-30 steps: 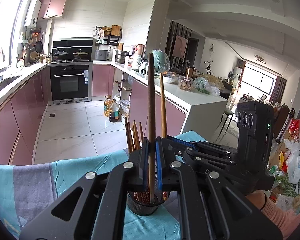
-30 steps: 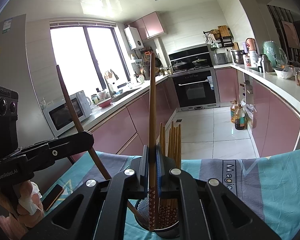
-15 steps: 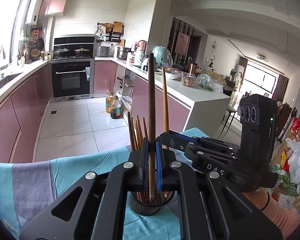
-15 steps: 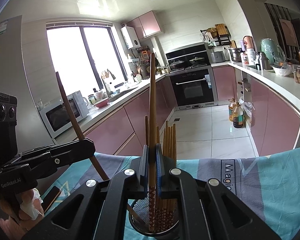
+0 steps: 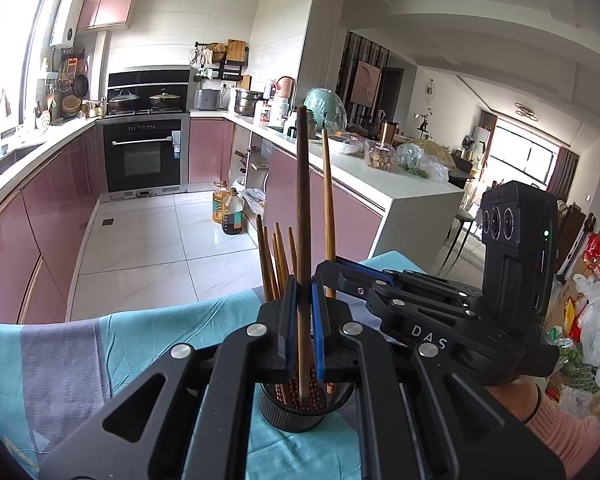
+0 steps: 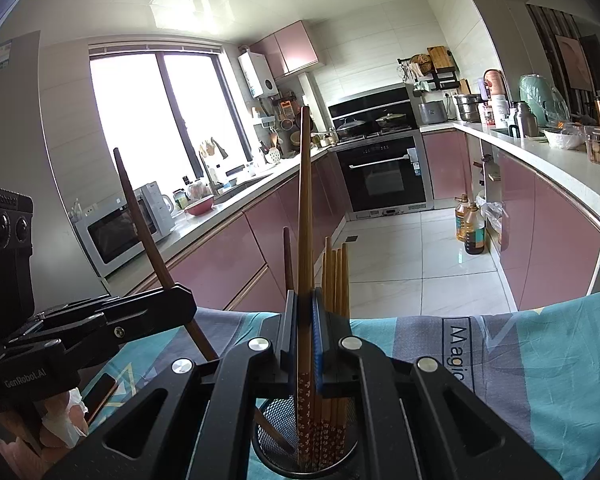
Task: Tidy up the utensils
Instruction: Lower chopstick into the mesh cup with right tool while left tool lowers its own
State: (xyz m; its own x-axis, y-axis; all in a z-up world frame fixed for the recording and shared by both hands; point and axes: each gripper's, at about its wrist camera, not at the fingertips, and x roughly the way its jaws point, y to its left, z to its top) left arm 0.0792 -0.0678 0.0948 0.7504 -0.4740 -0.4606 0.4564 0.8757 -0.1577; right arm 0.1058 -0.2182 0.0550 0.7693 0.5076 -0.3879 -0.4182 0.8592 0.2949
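A black mesh utensil cup (image 5: 296,412) stands on the teal and grey cloth (image 5: 60,364), with several wooden chopsticks (image 5: 274,260) upright in it. My left gripper (image 5: 304,320) is shut on a dark brown chopstick (image 5: 302,200) whose lower end is inside the cup. My right gripper (image 6: 305,332) is shut on a lighter chopstick with a red patterned end (image 6: 305,220), also lowered into the cup (image 6: 276,428). The right gripper shows in the left wrist view (image 5: 332,272), the left gripper in the right wrist view (image 6: 180,300).
The cloth-covered table (image 6: 540,360) sits at the kitchen entrance. A phone (image 6: 100,390) lies on the cloth at the left. Pink cabinets, an oven (image 5: 142,156) and oil bottles (image 5: 228,210) on the floor lie beyond. A white counter (image 5: 400,188) runs along the right.
Both grippers have lowered their chopsticks further into the cup, which now looks larger and nearer. Both stay shut.
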